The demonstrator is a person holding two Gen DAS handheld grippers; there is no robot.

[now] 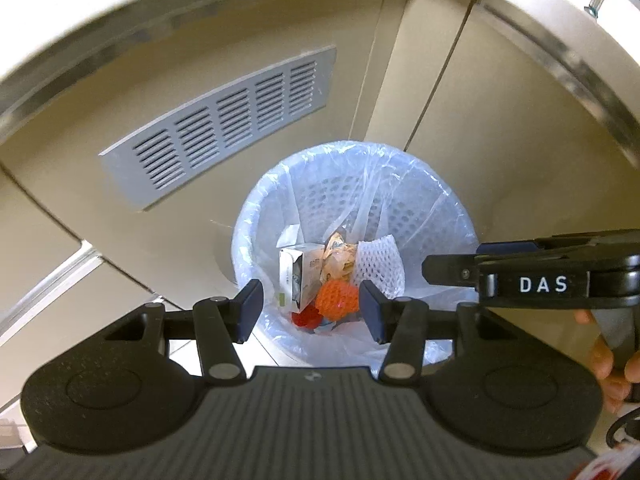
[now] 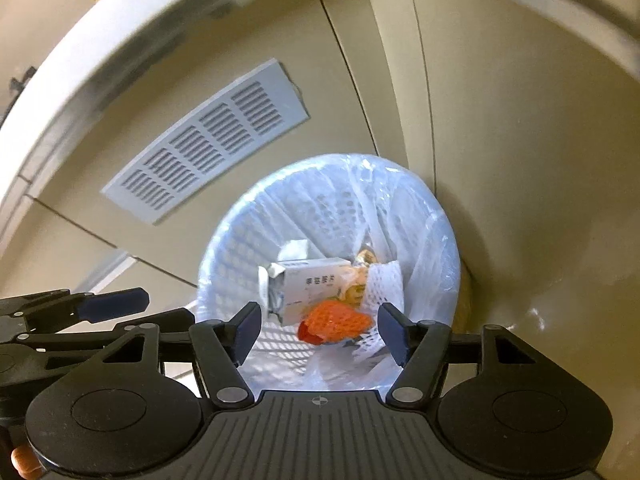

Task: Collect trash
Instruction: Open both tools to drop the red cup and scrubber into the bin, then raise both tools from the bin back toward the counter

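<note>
Both claws, left and right, gape empty above the lined bin holding carton, orange netting, white netting; a careless dip could snag the liner.

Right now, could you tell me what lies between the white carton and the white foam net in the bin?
Crumpled tan wrapper lies between white carton and white foam net, in the left wrist view.
</note>
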